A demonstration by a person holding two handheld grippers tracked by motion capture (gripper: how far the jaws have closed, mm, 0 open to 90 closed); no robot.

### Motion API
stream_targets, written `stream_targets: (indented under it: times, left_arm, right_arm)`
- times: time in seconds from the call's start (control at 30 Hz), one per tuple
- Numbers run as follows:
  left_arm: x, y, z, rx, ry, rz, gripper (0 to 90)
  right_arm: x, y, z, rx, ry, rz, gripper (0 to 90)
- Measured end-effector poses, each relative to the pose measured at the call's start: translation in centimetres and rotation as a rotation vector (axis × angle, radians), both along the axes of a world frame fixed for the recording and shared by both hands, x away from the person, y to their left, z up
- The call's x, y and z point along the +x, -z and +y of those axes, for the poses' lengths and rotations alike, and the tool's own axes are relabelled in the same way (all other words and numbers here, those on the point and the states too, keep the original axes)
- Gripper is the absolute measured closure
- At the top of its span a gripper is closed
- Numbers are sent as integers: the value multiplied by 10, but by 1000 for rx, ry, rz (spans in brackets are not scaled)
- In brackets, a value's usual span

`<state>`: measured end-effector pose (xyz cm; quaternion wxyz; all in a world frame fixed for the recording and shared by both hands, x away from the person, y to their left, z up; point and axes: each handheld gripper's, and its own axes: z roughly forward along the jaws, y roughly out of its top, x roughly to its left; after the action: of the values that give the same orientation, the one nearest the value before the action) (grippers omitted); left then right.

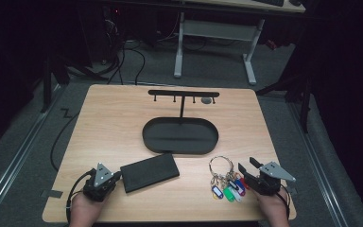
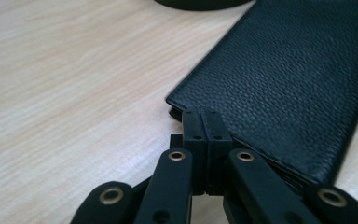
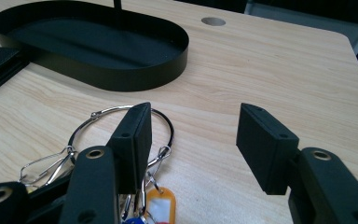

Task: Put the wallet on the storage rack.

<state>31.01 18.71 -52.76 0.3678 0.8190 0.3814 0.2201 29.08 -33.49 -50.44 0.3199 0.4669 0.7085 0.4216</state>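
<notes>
Risk 1: the key ring (image 1: 221, 165) is slipping aside instead of being caught. The right gripper (image 1: 248, 169) is sitting just beside the ring, not around it, so a closing stroke from here is likely pinching air or nudging the thin wire across the table (image 1: 123, 118). In the right gripper view, 1 jaw is standing in front of the ring (image 3: 121, 122) and the other is standing over bare wood.

Risk 2: the tags (image 1: 228, 190) are dangling loose on clips. A lift by the ring is likely setting them swinging, and a snag on the tray (image 1: 179, 136) rim or on the rack (image 1: 183, 93) is possible on the way to a hook.

Risk 3: the wallet (image 1: 149, 171) is lying flat and low. The left gripper (image 1: 117, 176) is pressing at its near corner, so a push from there is probably sliding it toward the tray rather than lifting it.

Right gripper state: the jaws are standing wide apart and gripping nothing, with the ring near the left jaw; I cannot tell whether they touch.

Left gripper state: in the left gripper view (image 2: 207, 122) the jaws are pressed together with no gap, tips at the wallet (image 2: 289, 74) corner. They are holding nothing between them.

The ring and tags are lying on the table at the near right, well apart from the rack at the far side.
</notes>
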Motion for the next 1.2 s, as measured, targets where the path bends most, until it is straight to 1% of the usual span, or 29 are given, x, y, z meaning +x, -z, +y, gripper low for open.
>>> stream_targets:
  times: [0.07, 0.13, 0.2, 0.23, 0.37, 0.4, 0.47, 0.53, 0.57, 0.6, 0.67, 0.7, 0.83, 0.9, 0.93, 0.97, 1.03, 1.1, 1.13, 1.17, 1.2]
  left_arm:
    - [-3, 1, -2, 15, 10, 3, 900]
    - [-4, 1, -3, 17, 14, 1, 899]
    - [-9, 1, -5, 43, 28, -14, 900]
    - [-12, 1, -6, 42, 36, -23, 900]
    - [-18, 2, -7, 40, 47, -21, 899]
    - [-20, 2, -7, 31, 48, -22, 899]
    - [-24, 2, -7, 23, 49, -20, 896]
    - [-28, 2, -8, 33, 56, -24, 894]
    - [-29, 1, -8, 29, 55, -23, 894]
    - [-32, 1, -11, 22, 67, -20, 894]
    - [-34, 1, -13, 21, 75, -20, 893]
    - [-36, 1, -16, 21, 85, -20, 893]
    - [-48, 0, -32, 19, 154, -19, 882]
    - [-55, 0, -42, 23, 205, -22, 868]
    - [-57, 0, -46, 27, 231, -27, 853]
    - [-60, -1, -50, 36, 243, -33, 821]
    - [-60, -2, -50, 33, 240, -34, 790]
    - [-59, -3, -45, 15, 222, -32, 779]
    - [-58, -5, -38, 1, 192, -42, 743]
    - [-57, -6, -35, -5, 173, -49, 713]
    - [-57, -6, -35, -5, 173, -49, 678]
  right_arm:
    - [3, -1, 0, 2, -3, 0, 456]
    - [5, -1, 1, 4, -3, 1, 456]
    - [10, -1, 4, 3, -10, -2, 456]
    - [12, -2, 7, 3, -17, -2, 456]
    - [17, -3, 14, -8, -35, -9, 456]
    - [19, -3, 17, -12, -43, -11, 456]
    - [22, -3, 20, -19, -46, -11, 456]
    - [24, -2, 22, -22, -50, -9, 456]
    - [26, -3, 24, -22, -52, -10, 454]
    - [27, -3, 24, -22, -51, -7, 452]
    - [28, -3, 25, -21, -51, -8, 451]
    - [29, -3, 25, -19, -50, -8, 452]
    - [34, -4, 28, -14, -54, -17, 452]
    - [36, -4, 29, -17, -57, -19, 452]
    - [36, -4, 30, -19, -57, -17, 452]
    - [38, -4, 32, -21, -62, -16, 452]
    - [39, -4, 33, -22, -64, -19, 451]
    - [39, -4, 34, -23, -65, -14, 450]
    - [39, -4, 35, -28, -67, -12, 447]
    - [39, -4, 35, -32, -67, -12, 443]
    - [39, -4, 35, -32, -67, -12, 443]
